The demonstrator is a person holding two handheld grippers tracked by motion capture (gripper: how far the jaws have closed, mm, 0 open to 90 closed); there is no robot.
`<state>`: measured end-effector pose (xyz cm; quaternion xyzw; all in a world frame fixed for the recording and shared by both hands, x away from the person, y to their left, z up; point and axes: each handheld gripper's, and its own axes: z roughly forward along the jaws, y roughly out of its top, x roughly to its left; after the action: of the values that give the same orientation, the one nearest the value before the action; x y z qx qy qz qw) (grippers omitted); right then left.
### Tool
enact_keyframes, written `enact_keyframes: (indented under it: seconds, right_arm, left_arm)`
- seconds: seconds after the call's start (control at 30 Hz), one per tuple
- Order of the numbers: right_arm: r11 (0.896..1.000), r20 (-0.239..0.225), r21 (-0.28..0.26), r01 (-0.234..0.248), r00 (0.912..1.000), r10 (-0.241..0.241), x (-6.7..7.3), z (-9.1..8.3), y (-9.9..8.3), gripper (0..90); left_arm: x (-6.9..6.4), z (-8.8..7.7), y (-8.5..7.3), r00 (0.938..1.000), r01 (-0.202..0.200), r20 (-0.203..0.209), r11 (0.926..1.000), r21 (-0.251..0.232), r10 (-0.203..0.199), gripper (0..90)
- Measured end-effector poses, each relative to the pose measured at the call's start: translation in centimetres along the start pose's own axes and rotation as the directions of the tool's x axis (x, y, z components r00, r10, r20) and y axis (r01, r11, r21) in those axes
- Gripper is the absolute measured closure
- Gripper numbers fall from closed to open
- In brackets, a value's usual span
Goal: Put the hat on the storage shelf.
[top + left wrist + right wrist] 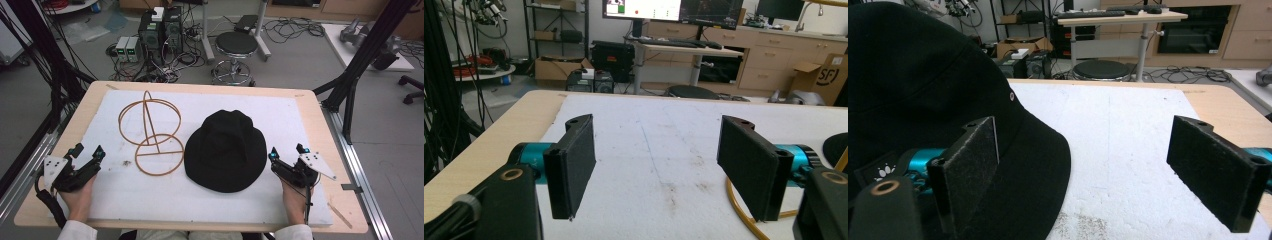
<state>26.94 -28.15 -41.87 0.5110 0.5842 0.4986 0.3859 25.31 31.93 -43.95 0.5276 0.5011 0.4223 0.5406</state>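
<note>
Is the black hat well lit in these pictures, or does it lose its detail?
High view: the black hat is a nearly flat dark shape on the evenly lit white mat. Right gripper view: its crown is featureless black, though an eyelet and the brim edge stay sharp.

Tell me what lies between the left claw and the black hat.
In the high view, the copper wire hat stand lies on the white mat between the left claw and the black hat, its round base nearest the hat.
</note>
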Motion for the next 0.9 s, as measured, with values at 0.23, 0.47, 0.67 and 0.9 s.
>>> enact_keyframes:
  seconds: [0.23, 0.47, 0.67, 0.9]
  right_arm:
    - [1.0, 0.0, 0.001, 0.0, 1.0, 0.0, 0.0, 0.0, 0.0, 12.2]
    - [1.0, 0.0, 0.002, 0.001, 1.0, -0.001, 0.0, 0.0, 0.0, 12.2]
    - [1.0, 0.0, 0.003, -0.001, 1.0, 0.001, 0.01, 0.01, 0.0, 12.2]
    - [1.0, -0.005, -0.004, -0.005, 1.0, 0.005, 0.06, -0.1, 0.04, 12.2]
  left_arm:
    - [0.05, -0.01, -0.01, 1.0, -0.002, -0.001, 1.0, 0.003, 0.002, 31.7]
    - [0.06, 0.0, -0.02, 1.0, -0.004, 0.0, 1.0, 0.003, 0.004, 31.7]
    - [0.06, 0.01, -0.02, 1.0, -0.003, 0.001, 1.0, 0.003, 0.003, 31.7]
    - [0.06, 0.02, -0.03, 1.0, -0.003, 0.001, 1.0, 0.003, 0.003, 31.7]
